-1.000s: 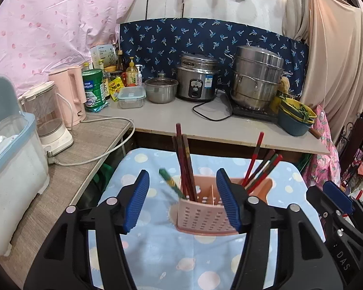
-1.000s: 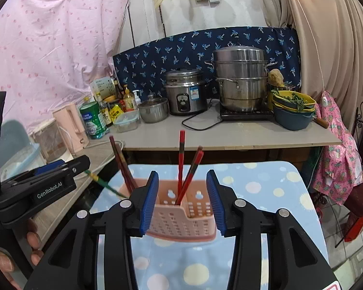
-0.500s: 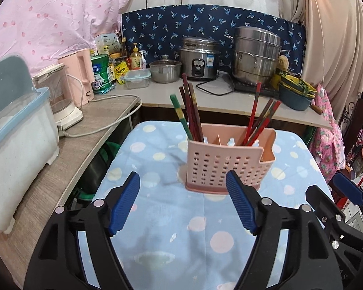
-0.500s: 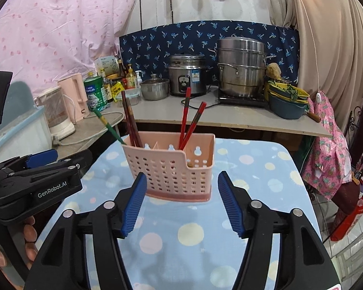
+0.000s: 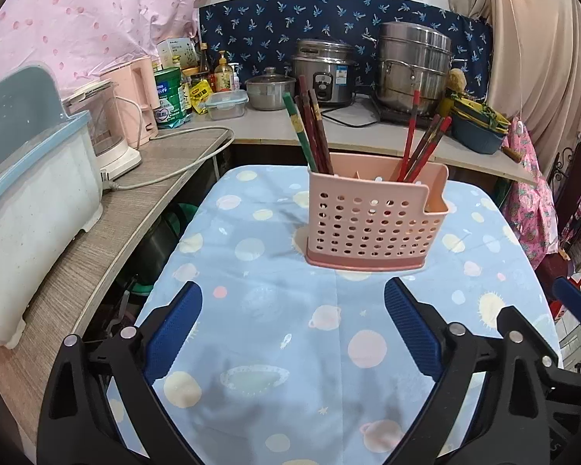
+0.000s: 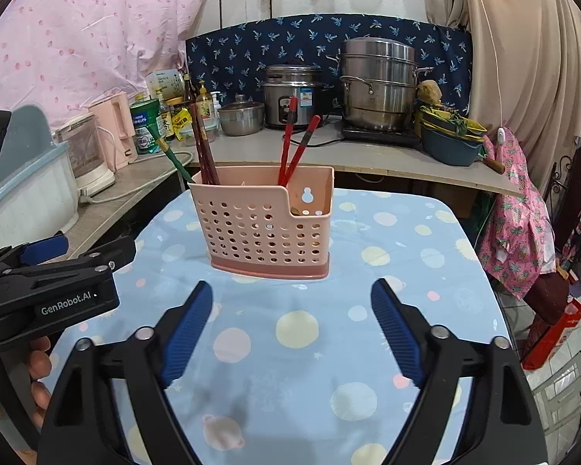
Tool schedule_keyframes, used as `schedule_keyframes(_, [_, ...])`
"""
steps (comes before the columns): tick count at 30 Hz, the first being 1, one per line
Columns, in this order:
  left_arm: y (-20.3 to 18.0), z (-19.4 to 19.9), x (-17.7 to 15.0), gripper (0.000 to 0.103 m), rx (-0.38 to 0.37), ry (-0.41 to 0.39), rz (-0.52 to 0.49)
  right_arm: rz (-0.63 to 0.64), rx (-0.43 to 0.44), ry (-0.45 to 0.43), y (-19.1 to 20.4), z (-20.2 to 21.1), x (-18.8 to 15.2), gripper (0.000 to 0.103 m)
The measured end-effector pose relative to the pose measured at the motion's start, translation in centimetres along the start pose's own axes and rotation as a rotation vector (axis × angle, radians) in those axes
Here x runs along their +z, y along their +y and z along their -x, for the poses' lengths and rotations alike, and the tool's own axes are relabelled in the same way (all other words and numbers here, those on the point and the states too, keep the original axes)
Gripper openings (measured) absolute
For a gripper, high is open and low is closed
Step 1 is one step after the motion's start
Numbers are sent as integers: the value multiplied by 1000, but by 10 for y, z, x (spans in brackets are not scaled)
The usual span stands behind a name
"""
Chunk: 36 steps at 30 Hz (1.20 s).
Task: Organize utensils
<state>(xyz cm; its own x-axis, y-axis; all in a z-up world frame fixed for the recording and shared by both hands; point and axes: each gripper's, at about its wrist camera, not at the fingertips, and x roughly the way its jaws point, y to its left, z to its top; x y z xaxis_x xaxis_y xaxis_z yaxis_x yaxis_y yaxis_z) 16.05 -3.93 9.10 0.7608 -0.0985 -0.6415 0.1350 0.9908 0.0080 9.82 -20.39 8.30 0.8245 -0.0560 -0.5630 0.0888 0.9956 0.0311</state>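
A pink perforated utensil holder (image 5: 368, 224) (image 6: 269, 226) stands upright on the blue spotted tablecloth (image 5: 290, 329). Dark brown and green chopsticks (image 5: 310, 131) lean in its left compartment, red chopsticks (image 5: 418, 143) (image 6: 294, 143) in its right one. My left gripper (image 5: 292, 310) hangs in front of the holder, apart from it, its jaws still opening with nothing between them. My right gripper (image 6: 290, 306) is also short of the holder, jaws opening and empty. The left gripper's body (image 6: 50, 279) shows at the left edge of the right wrist view, with a hand under it.
A white and grey-blue dish bin (image 5: 27, 201), a kettle (image 5: 104, 131) and a cord lie on the wooden counter at left. A rice cooker (image 5: 325, 77), a steel steamer pot (image 5: 414, 66), jars and bowls line the back counter. Clothes hang at right.
Both grippers have let go of the holder, pulled back toward me and lower, and their jaws have spread wide. The holder now stands alone on the cloth.
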Motion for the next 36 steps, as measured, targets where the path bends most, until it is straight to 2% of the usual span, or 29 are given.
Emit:
schedule_keyframes(16, [1, -5, -30, 95, 19, 65, -23, -18, -15, 80, -4, -5, -26, 85])
schedule_keyframes(18, [1, -6, -31, 95, 17, 70, -25, -18, -14, 90, -3, -7, -29, 89])
schedule_keyframes(20, [2, -7, -32, 95, 17, 76, -23, -19, -15, 96, -3, -9, -30, 96])
schedule_keyframes(36, [-8, -20, -38, 95, 16, 106, -41, -14, -21, 118, -5, -22, -30, 96])
